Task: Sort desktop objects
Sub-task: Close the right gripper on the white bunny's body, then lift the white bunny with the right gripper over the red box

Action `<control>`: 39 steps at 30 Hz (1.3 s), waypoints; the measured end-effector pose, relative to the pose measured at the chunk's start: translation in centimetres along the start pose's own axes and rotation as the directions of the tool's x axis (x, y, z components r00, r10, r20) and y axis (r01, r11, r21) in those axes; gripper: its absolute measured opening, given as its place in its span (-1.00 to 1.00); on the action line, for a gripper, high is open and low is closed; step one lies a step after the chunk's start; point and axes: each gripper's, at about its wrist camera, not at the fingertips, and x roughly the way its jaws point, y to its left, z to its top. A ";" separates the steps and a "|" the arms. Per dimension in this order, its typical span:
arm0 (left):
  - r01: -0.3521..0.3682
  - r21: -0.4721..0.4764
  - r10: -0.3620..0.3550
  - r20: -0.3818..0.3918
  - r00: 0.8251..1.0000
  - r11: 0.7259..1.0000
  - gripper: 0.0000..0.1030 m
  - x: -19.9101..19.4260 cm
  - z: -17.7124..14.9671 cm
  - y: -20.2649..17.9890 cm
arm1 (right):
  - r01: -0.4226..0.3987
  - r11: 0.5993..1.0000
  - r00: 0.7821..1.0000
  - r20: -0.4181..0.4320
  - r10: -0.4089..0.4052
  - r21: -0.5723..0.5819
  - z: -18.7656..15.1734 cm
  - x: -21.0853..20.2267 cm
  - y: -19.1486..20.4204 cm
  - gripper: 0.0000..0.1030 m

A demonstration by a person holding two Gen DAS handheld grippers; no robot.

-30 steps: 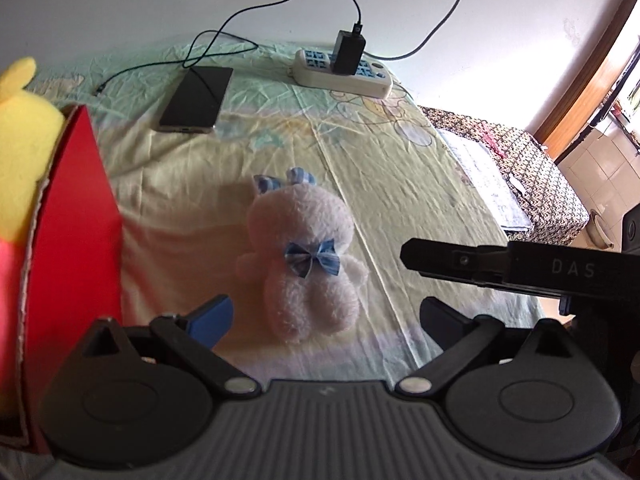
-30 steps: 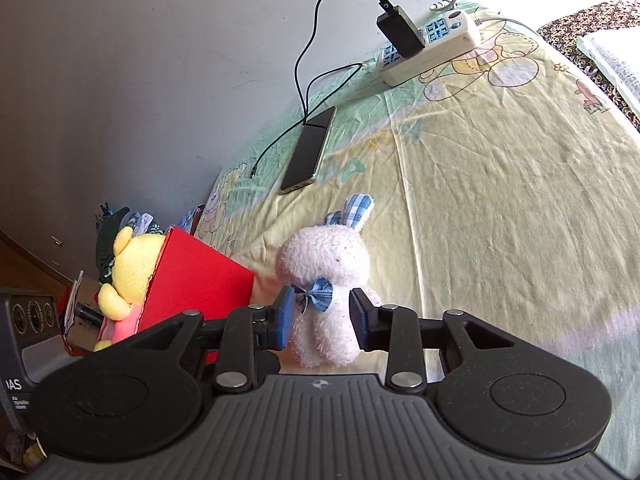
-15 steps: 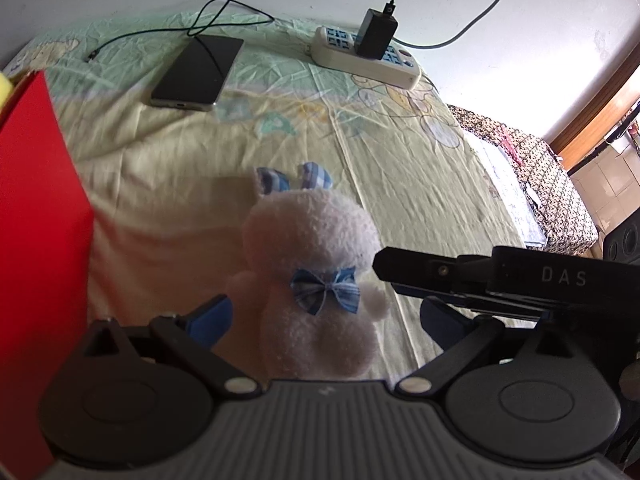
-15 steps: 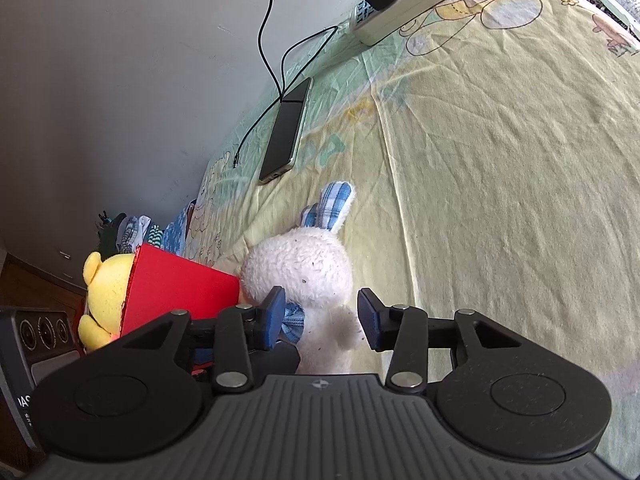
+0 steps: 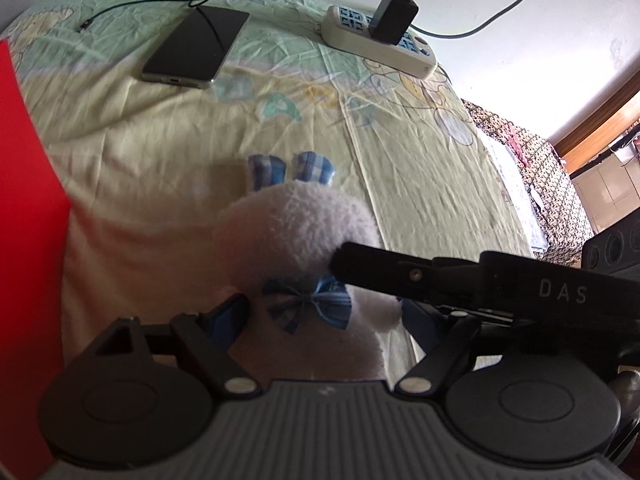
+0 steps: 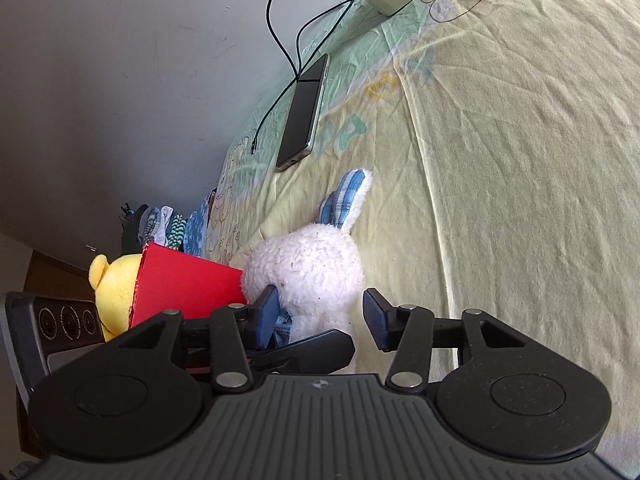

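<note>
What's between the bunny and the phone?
Nothing but bare bedsheet lies between the white bunny and the phone. The left wrist view shows it; the right wrist view agrees.

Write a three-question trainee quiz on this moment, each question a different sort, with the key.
1. True or false: the phone lies flat on the bedsheet.
2. Multiple choice: the white plush rabbit sits between the open jaws of which gripper? A) left gripper only B) right gripper only C) both
3. Fill in: the rabbit's bow tie is blue and ____ checked.

Key: 1 true. 2 C, each wrist view shows the rabbit between its own spread jaws, neither closed on it. 3 white.
</note>
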 end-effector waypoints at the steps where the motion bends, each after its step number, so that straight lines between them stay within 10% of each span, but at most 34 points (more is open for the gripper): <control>1: 0.004 0.000 -0.004 -0.001 1.000 1.000 0.61 0.0 0.0 0.0 | -0.012 1.000 1.000 -0.008 0.012 0.009 0.0 0.1 -0.1 -0.04; 39: 0.030 0.257 -0.061 0.112 0.992 0.966 0.54 -10.3 -7.1 -5.4 | -0.057 0.997 0.997 0.049 0.059 -0.049 -7.1 -7.5 5.7 -0.24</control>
